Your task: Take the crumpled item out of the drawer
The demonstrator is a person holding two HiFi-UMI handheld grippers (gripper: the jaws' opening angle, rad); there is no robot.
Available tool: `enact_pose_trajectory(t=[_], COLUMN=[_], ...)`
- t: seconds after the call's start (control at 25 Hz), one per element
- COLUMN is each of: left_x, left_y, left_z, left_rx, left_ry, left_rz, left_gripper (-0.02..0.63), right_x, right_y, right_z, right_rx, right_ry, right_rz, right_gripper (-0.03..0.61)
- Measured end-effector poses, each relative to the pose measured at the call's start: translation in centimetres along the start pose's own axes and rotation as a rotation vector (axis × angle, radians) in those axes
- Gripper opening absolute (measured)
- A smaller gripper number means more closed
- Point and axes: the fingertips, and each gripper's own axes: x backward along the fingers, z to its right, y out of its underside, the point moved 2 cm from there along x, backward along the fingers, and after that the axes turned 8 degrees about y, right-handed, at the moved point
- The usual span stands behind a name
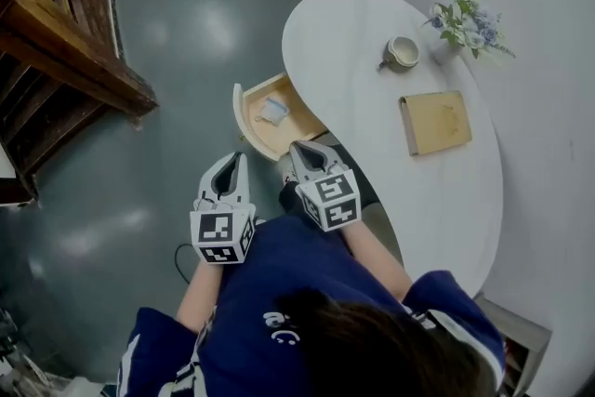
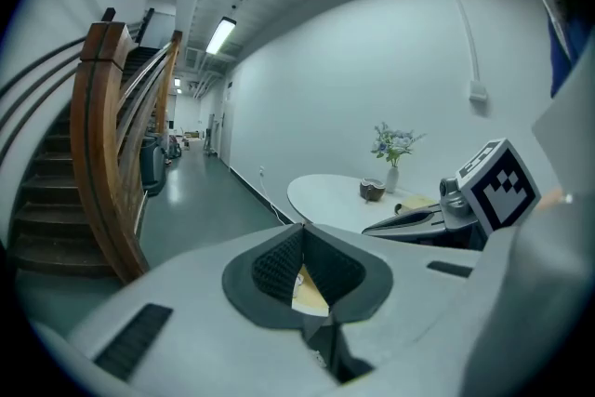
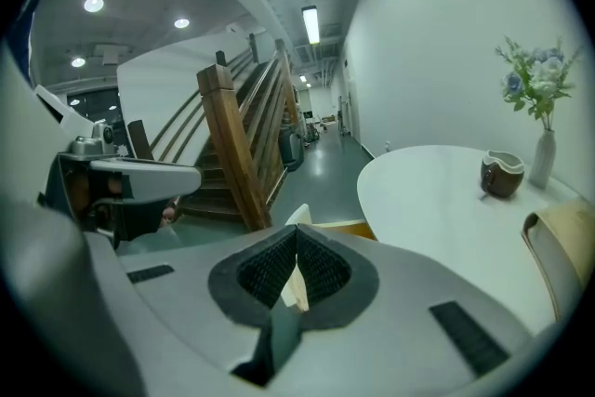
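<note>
The left gripper (image 1: 242, 159) has its two jaws shut tight together. Nothing is between them. The right gripper (image 1: 296, 148) is shut tight too, and it holds nothing.

Both grippers are held up side by side, close to the person's body. They point the same way, toward the open drawer (image 1: 244, 114).

The drawer is made of light wood and sticks out from under the white table (image 1: 372, 144). It sits just past the tips of both grippers. The small, pale crumpled item (image 1: 272, 111) lies inside the drawer, on its bottom. It is a little way in front of the gripper tips, and neither gripper touches it.

The table spreads out ahead of the right gripper and off to its right. On top, far from the grippers, are a cup (image 1: 403, 52), a vase of flowers (image 1: 465, 21) and a flat wooden board (image 1: 435, 122).

Wooden stairs (image 1: 56, 42) stand well off to the left of the left gripper, across the gray floor (image 1: 167, 42).
</note>
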Motion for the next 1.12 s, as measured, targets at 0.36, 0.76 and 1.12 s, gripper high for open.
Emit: enact_pose_trajectory(t=[0.36,0.76,1.12], left_x=[-7.3,-11.0,-11.8], left_y=[-1.3,-1.7,-2.4], left_z=[-0.5,-1.8,-4.0], left_rx=[0.091,0.147,0.144], left_ry=[-0.058,-0.139,-0.128], left_rz=[-0.047,-0.093,-0.116], left_gripper=[0.005,0.005,0.005], right_x=[-4.8,-9.1,-11.9], right_y=[-1.7,-2.3,-1.6], right_z=[3.9,5.1,3.7], right_rx=[0.021,0.005,-0.006], right_ry=[-0.116,-0.211,-0.218], right_rz=[-0.070,-0.125,-0.198], right_gripper=[0.009,0.012,0.043])
